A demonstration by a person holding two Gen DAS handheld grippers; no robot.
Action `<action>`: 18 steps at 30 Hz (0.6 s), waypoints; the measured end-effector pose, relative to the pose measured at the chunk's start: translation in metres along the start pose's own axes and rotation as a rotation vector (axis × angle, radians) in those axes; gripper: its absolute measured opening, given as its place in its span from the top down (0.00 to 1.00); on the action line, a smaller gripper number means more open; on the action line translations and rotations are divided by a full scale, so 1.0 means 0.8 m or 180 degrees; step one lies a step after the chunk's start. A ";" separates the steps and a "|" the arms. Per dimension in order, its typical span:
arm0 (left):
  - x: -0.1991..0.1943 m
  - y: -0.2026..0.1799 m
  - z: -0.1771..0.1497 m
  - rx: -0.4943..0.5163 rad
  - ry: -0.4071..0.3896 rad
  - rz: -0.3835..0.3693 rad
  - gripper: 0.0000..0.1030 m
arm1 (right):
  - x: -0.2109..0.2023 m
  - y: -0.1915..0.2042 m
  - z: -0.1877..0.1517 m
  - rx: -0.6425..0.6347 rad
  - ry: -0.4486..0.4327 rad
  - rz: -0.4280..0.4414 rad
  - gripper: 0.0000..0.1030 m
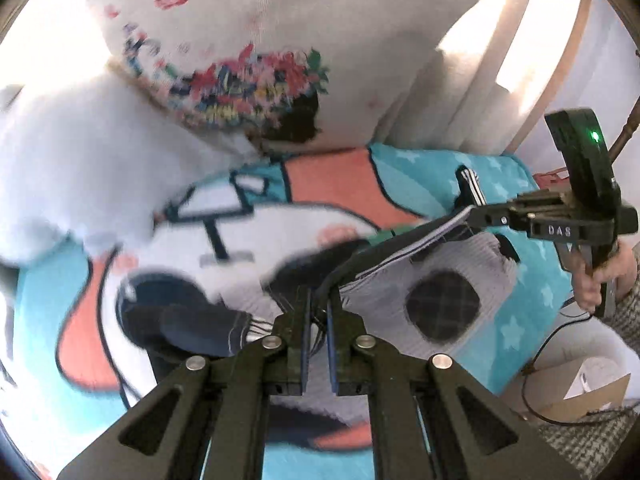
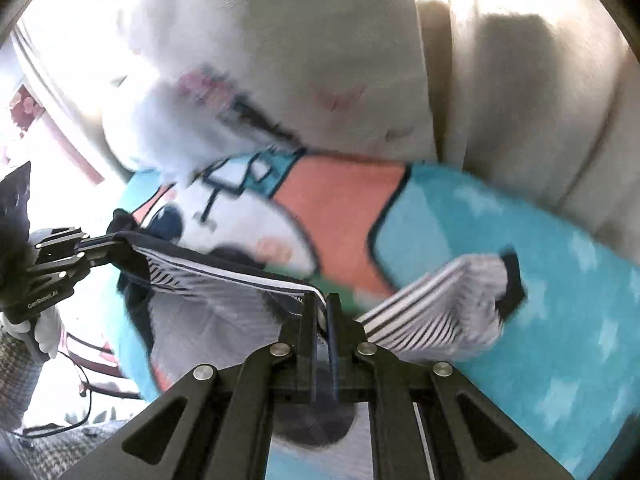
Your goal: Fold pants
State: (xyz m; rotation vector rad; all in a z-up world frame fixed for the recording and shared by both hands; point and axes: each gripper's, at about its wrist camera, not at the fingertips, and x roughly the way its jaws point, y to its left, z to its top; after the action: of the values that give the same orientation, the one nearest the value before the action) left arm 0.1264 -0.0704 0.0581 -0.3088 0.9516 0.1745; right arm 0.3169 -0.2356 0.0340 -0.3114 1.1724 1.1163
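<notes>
Left wrist view: pants (image 1: pixel 400 248), striped with dark trim, hang stretched above the blanket's (image 1: pixel 528 184) middle, likely pulled taut to line up a fold. Left gripper (image 1: pixel 319 312) pinches one edge, jaws narrow; right gripper (image 1: pixel 476 213) clamps the other end. Embroidered pillow (image 1: pixel 256 40) crowds the blanket's far edge; a cable (image 1: pixel 544 352) trails off its right edge.

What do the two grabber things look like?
Both grippers, left gripper and right gripper, are black with flat arms, silver round bolts and blue pads. The right has white letters and a green light. A thin black cable hangs below it.
</notes>
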 end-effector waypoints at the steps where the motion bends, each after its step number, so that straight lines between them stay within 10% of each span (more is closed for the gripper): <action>1: -0.001 -0.004 -0.018 -0.0063 0.0017 -0.0024 0.93 | -0.003 0.009 -0.024 0.0038 0.0021 0.0048 0.95; 9: 0.036 -0.022 -0.120 -0.0444 0.0453 0.0051 0.93 | 0.006 -0.001 -0.138 0.0388 0.0257 0.0101 0.91; 18: -0.027 0.017 -0.135 -0.0853 0.0268 0.0116 0.85 | -0.059 -0.050 -0.153 0.0924 -0.0195 -0.0098 0.56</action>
State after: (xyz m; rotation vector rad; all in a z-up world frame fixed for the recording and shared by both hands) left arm 0.0267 -0.0939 0.0151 -0.5489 1.0187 0.3257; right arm 0.2820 -0.3659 0.0099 -0.0703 1.2517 0.9077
